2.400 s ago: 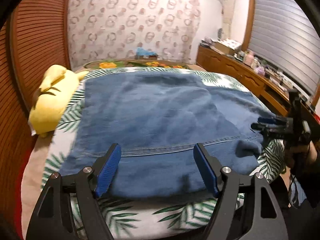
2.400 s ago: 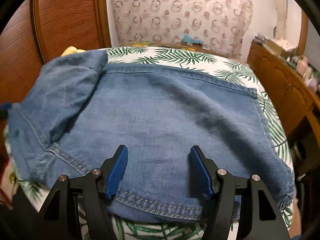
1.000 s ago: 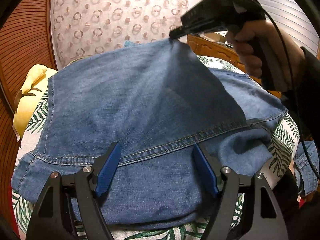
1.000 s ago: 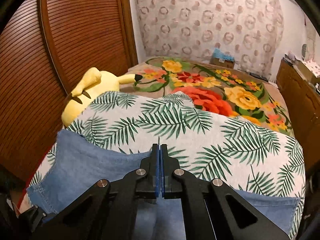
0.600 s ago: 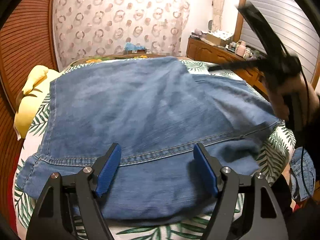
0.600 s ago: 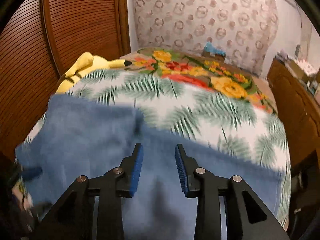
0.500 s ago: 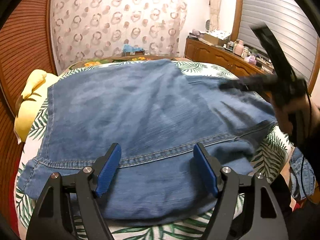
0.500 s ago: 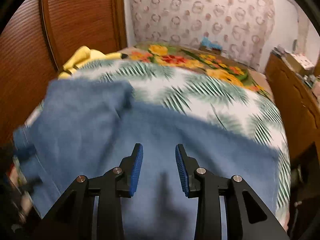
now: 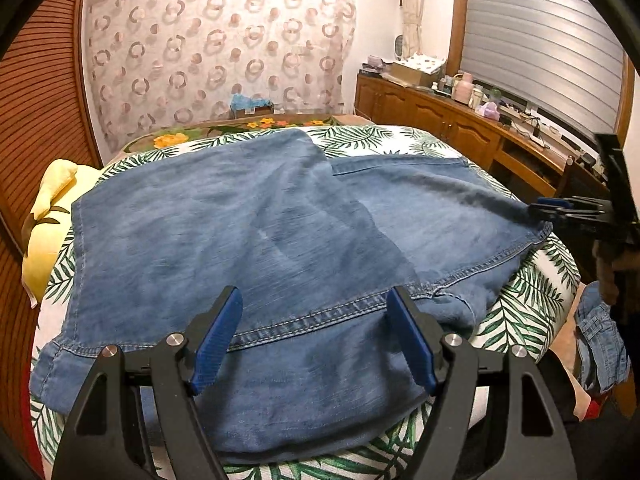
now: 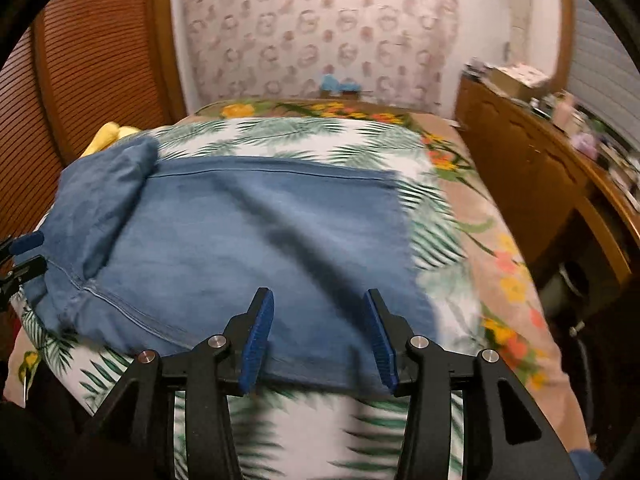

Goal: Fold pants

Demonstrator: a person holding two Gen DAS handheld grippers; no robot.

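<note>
Blue denim pants (image 9: 248, 248) lie folded on the palm-leaf bedspread (image 9: 528, 308); one layer lies over another, with a stitched hem across the near side. My left gripper (image 9: 316, 340) is open and empty, just above the near hem. My right gripper (image 10: 318, 336) is open and empty over the near edge of the pants (image 10: 256, 248); in the left wrist view it shows at the pants' right corner (image 9: 560, 210). The left gripper's tips show at the far left of the right wrist view (image 10: 24, 252).
A yellow plush toy (image 9: 50, 208) lies at the bed's left edge by a wooden slatted wall (image 9: 36, 92). A wooden sideboard (image 9: 460, 124) with clutter runs along the right. More denim (image 9: 600, 348) hangs low right. A floral blanket (image 10: 504, 256) covers the far bed.
My right gripper carried a pants layer over the bed, let go of it and opened, then drew back to the near right corner. The pants now lie flatter. My left gripper stayed open.
</note>
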